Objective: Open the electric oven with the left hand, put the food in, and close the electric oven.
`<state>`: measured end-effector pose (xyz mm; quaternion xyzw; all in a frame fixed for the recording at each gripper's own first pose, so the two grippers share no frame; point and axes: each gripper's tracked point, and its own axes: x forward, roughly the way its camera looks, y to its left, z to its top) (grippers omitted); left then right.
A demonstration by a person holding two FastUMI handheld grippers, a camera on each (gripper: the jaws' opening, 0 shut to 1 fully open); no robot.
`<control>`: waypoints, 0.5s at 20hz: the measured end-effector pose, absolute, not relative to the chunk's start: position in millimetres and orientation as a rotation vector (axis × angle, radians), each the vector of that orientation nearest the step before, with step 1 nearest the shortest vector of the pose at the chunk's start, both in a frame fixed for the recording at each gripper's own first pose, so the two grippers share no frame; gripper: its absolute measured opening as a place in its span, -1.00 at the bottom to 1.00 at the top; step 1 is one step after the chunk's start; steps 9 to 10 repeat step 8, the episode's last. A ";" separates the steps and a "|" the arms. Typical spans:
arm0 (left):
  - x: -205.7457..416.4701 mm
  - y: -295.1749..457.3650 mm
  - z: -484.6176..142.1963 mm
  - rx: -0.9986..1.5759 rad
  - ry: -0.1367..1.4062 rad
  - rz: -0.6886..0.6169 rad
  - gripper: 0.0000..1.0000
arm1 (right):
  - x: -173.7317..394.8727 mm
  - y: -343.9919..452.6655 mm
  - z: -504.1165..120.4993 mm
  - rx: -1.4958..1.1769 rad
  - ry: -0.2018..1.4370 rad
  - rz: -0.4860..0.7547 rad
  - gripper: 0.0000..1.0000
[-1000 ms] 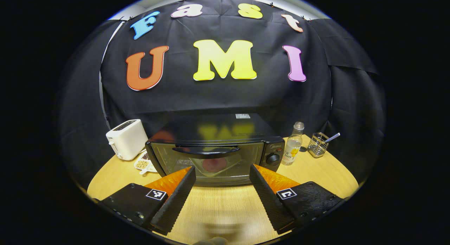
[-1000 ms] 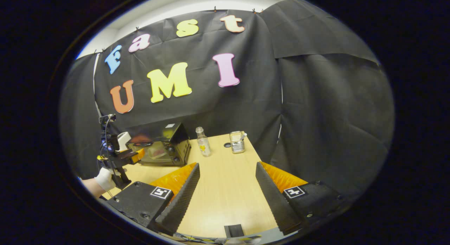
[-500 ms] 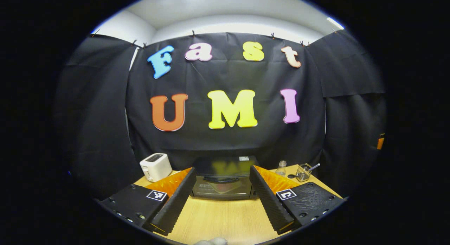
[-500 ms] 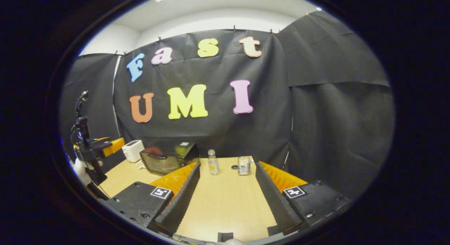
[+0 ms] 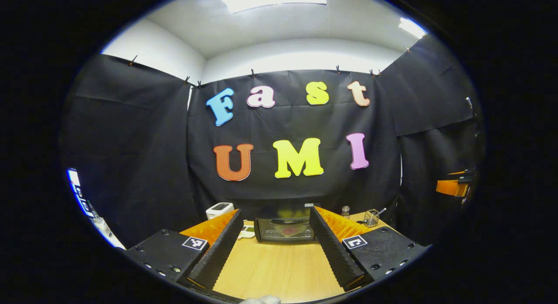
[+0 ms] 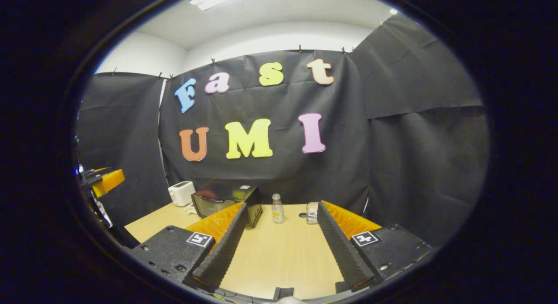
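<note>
Where black cloth walls meet, wooden table [image 5: 279, 273], white ceiling [image 5: 283, 29], closed oven [image 5: 285, 230]

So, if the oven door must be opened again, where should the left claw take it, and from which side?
Probably at the dark curved handle across the top of the oven door. Come from the front, with the open left claw turned so one finger goes above the bar and one below. The bar runs crosswise and stands off the glass, though it looks small from here.

Both claws [image 5: 275, 216] [image 6: 281, 212] agape, empty
</note>
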<state>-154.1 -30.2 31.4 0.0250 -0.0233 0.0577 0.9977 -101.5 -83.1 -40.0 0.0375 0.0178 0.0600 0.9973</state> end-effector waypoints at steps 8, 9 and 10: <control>-139.9 -39.1 46.9 0.050 -0.039 0.083 0.94 | -112.7 -109.6 -39.8 0.108 -0.018 0.045 1.00; -139.9 -39.1 46.9 0.050 -0.039 0.083 0.94 | -112.7 -109.6 -39.8 0.108 -0.018 0.045 1.00; -139.9 -39.1 46.9 0.050 -0.039 0.083 0.94 | -112.7 -109.6 -39.8 0.108 -0.018 0.045 1.00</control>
